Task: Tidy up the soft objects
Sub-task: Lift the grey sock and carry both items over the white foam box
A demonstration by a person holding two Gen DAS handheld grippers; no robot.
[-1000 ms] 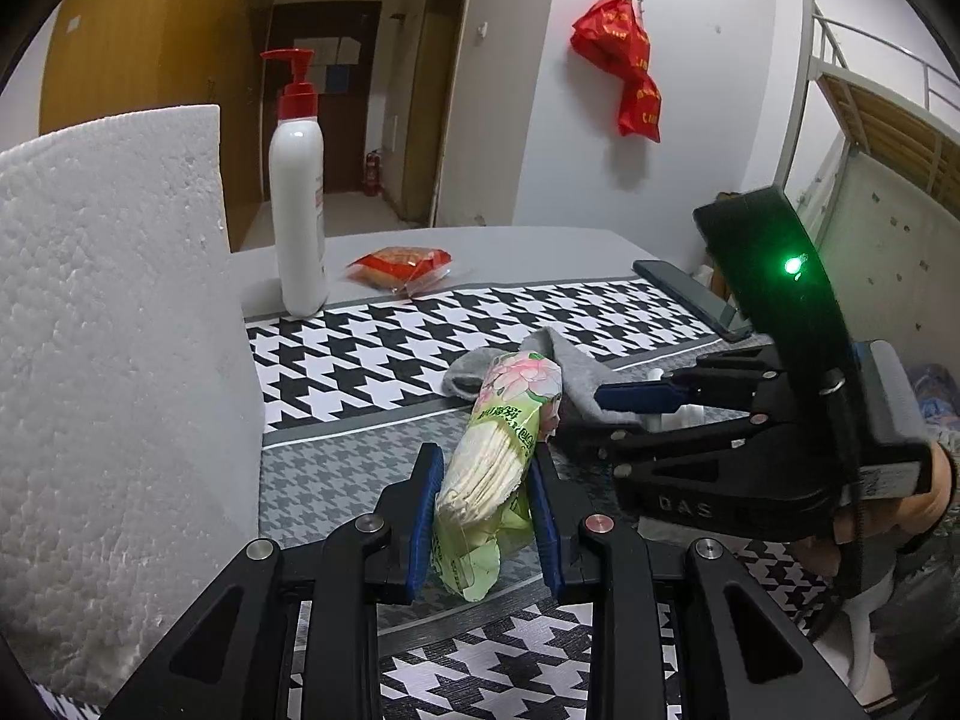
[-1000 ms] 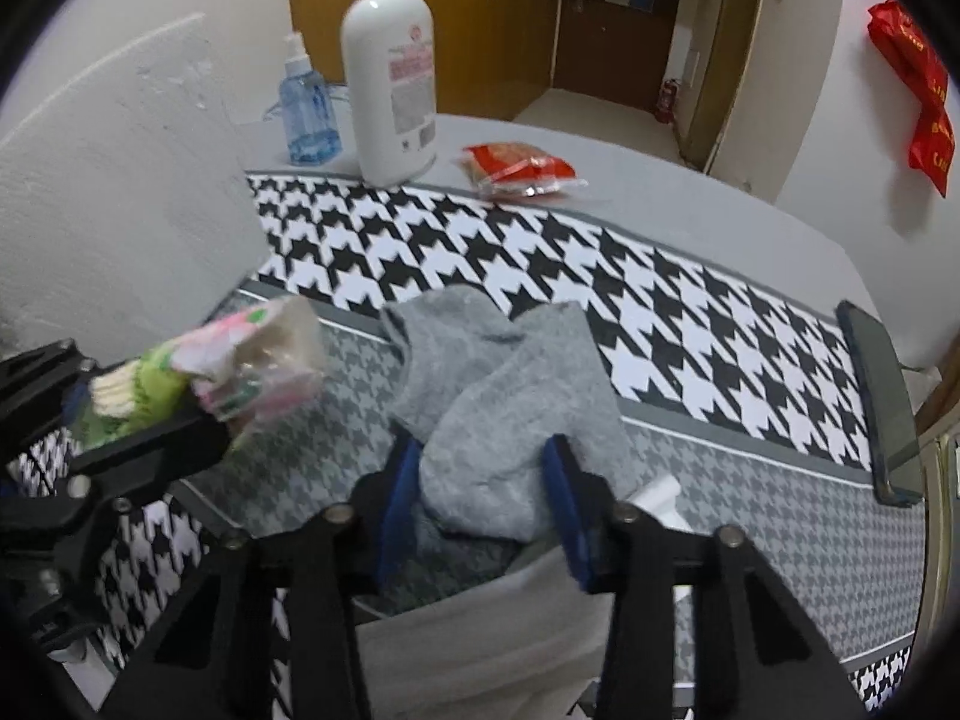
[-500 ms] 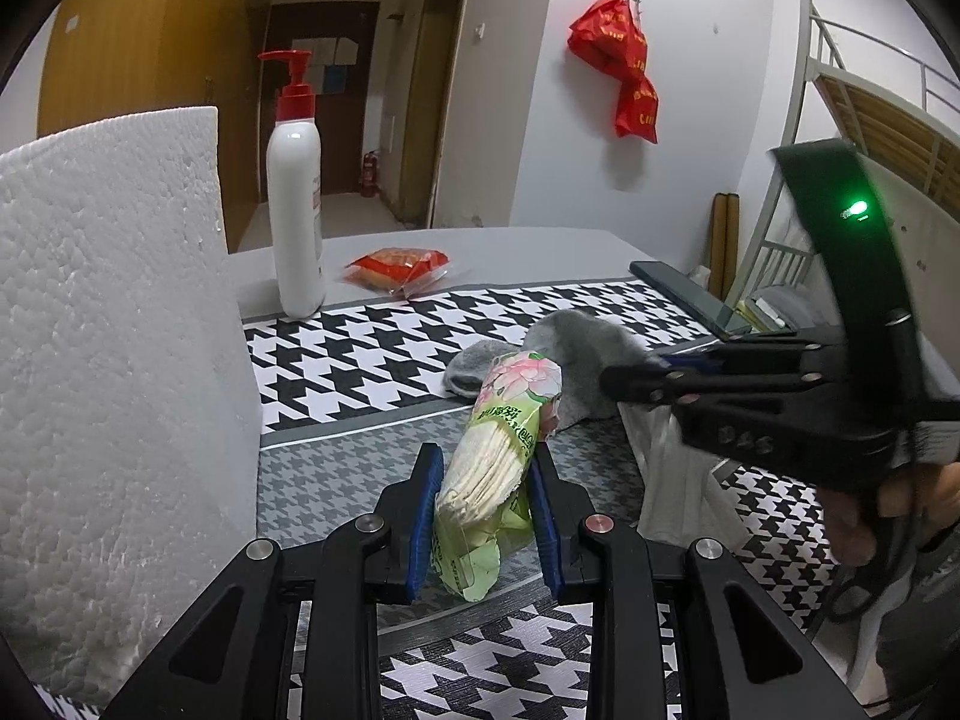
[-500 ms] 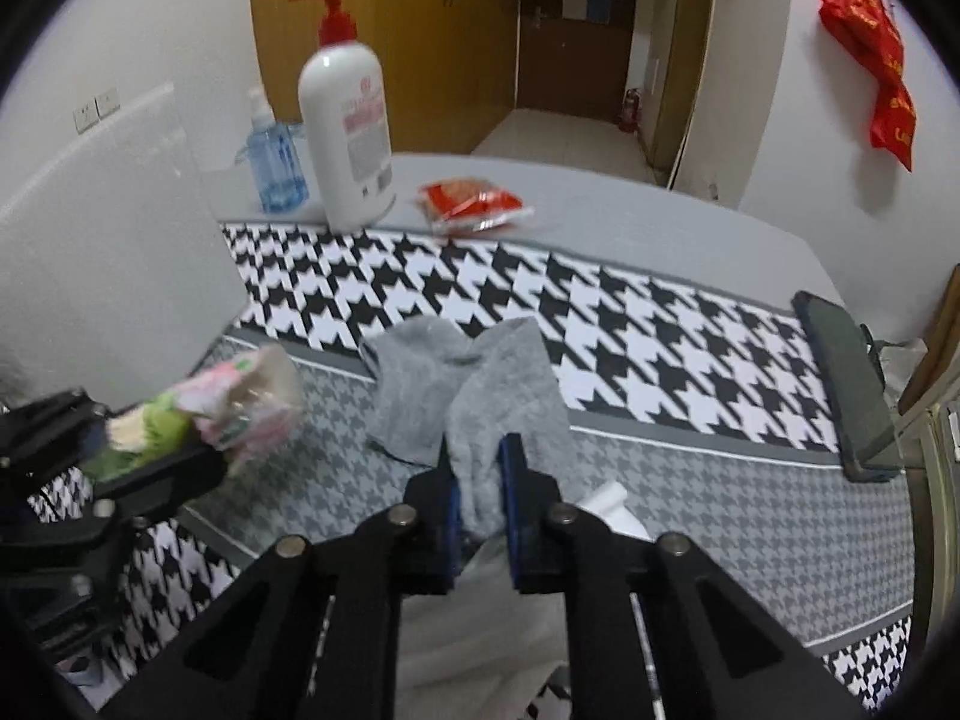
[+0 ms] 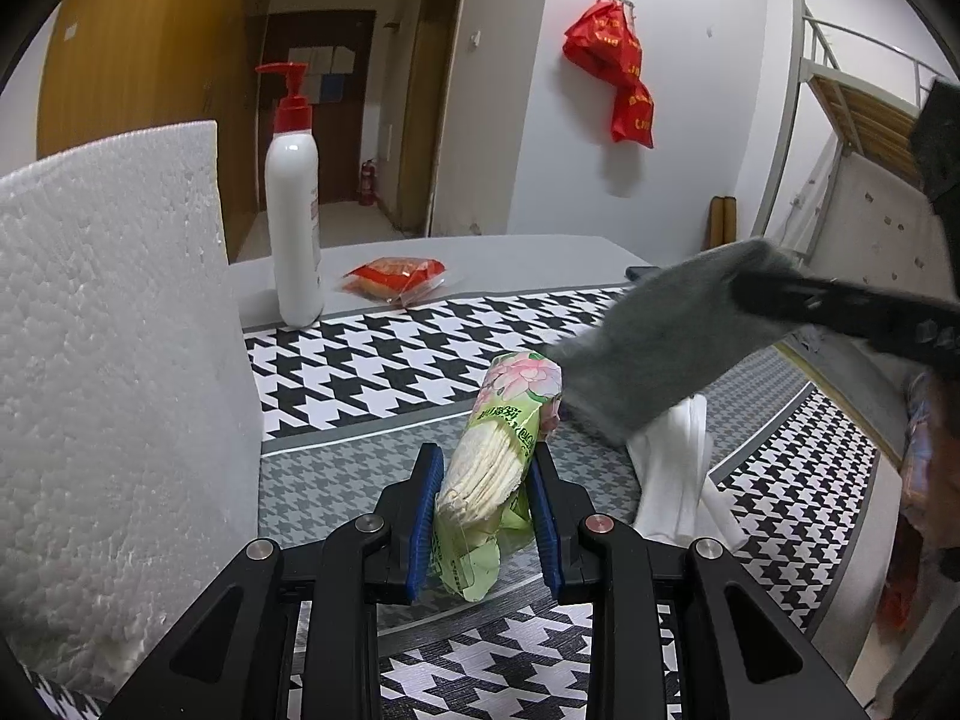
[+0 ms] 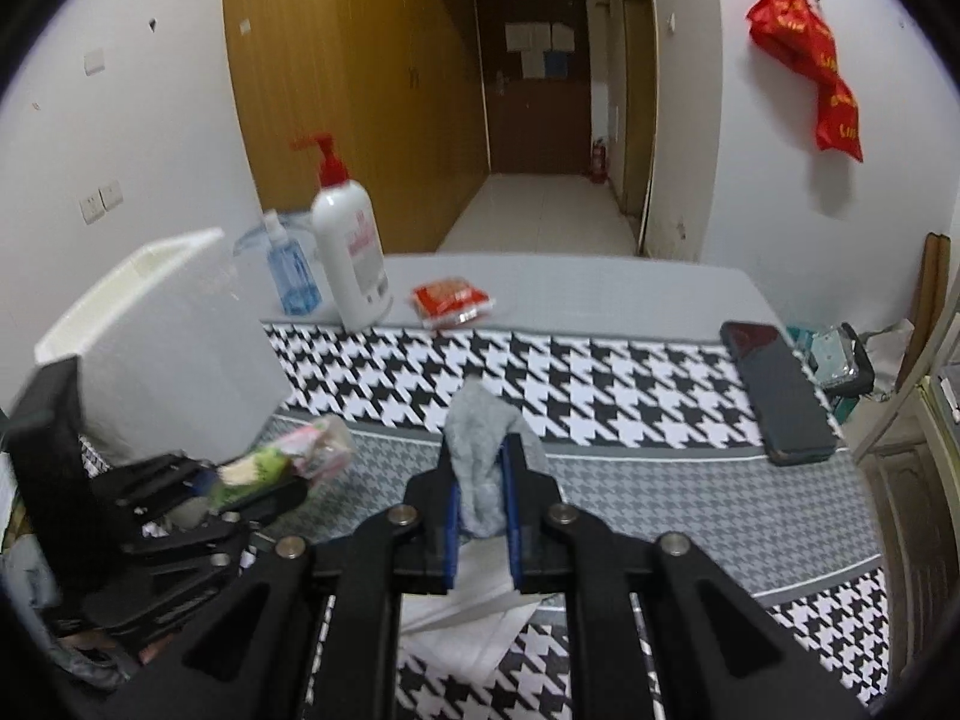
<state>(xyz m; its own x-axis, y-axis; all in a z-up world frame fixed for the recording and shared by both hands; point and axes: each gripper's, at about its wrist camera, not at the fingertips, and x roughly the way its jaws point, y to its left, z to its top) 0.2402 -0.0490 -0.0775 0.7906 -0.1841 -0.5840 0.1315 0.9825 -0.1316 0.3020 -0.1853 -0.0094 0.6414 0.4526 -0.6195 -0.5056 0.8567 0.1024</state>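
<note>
My left gripper point(image 5: 483, 474) is shut on a green pack of cotton pads point(image 5: 501, 456) with a pink flower print, held just above the table. In the right wrist view the same pack point(image 6: 282, 462) shows at the lower left. My right gripper point(image 6: 480, 480) is shut on a grey sock point(image 6: 480, 450), lifted off the table. From the left wrist view the sock point(image 5: 648, 348) hangs in the air at the right, above a white folded cloth point(image 5: 678, 474) lying on the houndstooth mat point(image 5: 384, 360).
A white foam box point(image 5: 108, 360) stands at the left. A white pump bottle point(image 6: 351, 252), a small blue bottle point(image 6: 291, 276) and a red snack packet point(image 6: 453, 300) sit at the back. A dark phone point(image 6: 777, 390) lies at the table's right edge.
My right gripper closed on the grey sock and raised it off the mat. The left gripper kept still with the pack.
</note>
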